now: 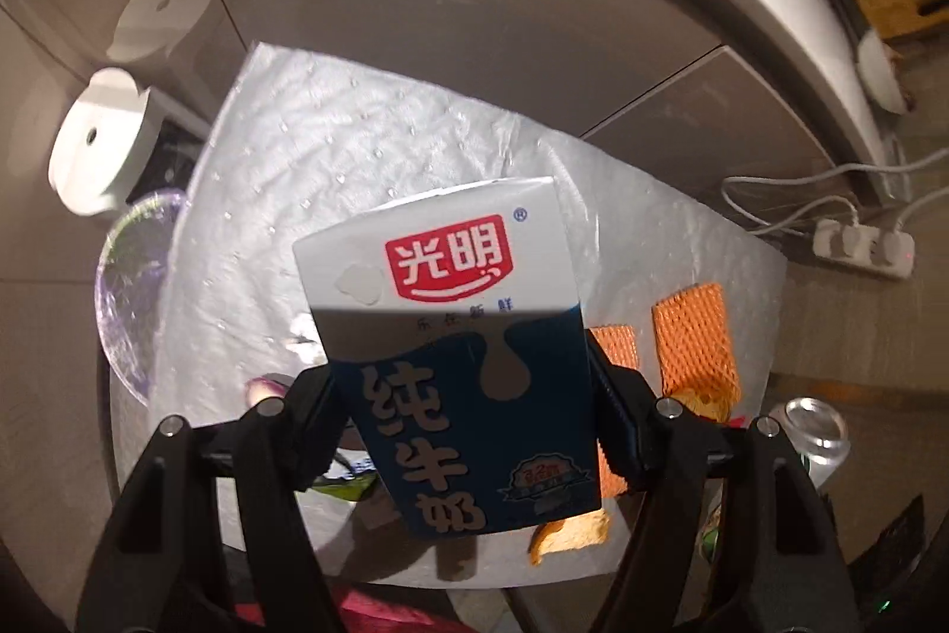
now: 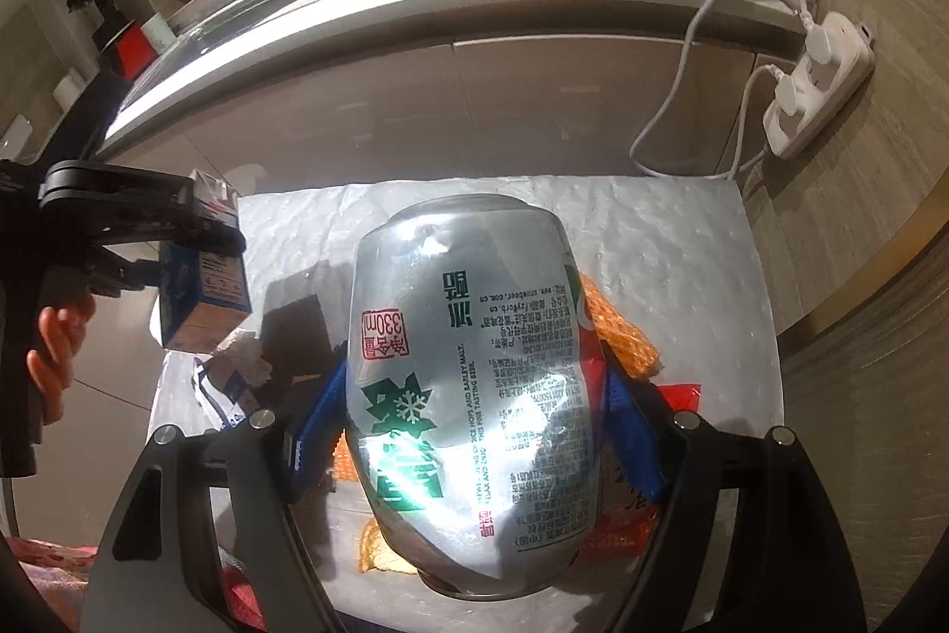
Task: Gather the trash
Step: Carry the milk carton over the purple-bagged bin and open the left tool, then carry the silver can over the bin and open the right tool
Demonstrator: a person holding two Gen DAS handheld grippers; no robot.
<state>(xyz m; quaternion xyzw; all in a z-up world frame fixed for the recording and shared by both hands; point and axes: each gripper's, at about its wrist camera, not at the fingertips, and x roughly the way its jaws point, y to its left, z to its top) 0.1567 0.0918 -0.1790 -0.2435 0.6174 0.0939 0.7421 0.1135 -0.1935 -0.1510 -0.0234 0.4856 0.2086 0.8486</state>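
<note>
My left gripper (image 1: 468, 413) is shut on a blue and white milk carton (image 1: 457, 336) and holds it above a white plastic sheet (image 1: 356, 146) on the floor. It shows from the side in the right wrist view (image 2: 201, 277). My right gripper (image 2: 468, 425) is shut on a silver beer can (image 2: 468, 395) with green print, also held above the sheet (image 2: 682, 265). The can's top shows at the right in the left wrist view (image 1: 815, 431). Orange foam netting (image 1: 694, 336), fruit peel (image 1: 569, 532), a red wrapper (image 2: 676, 395) and crumpled paper (image 2: 237, 354) lie on the sheet.
A white power strip (image 2: 818, 87) with cables lies on the floor at the right, near the cabinet fronts (image 2: 474, 99) under the kitchen counter. A white round device (image 1: 101, 140) and a clear lid (image 1: 130, 289) lie left of the sheet. Red cloth (image 2: 53, 573) lies at the near left.
</note>
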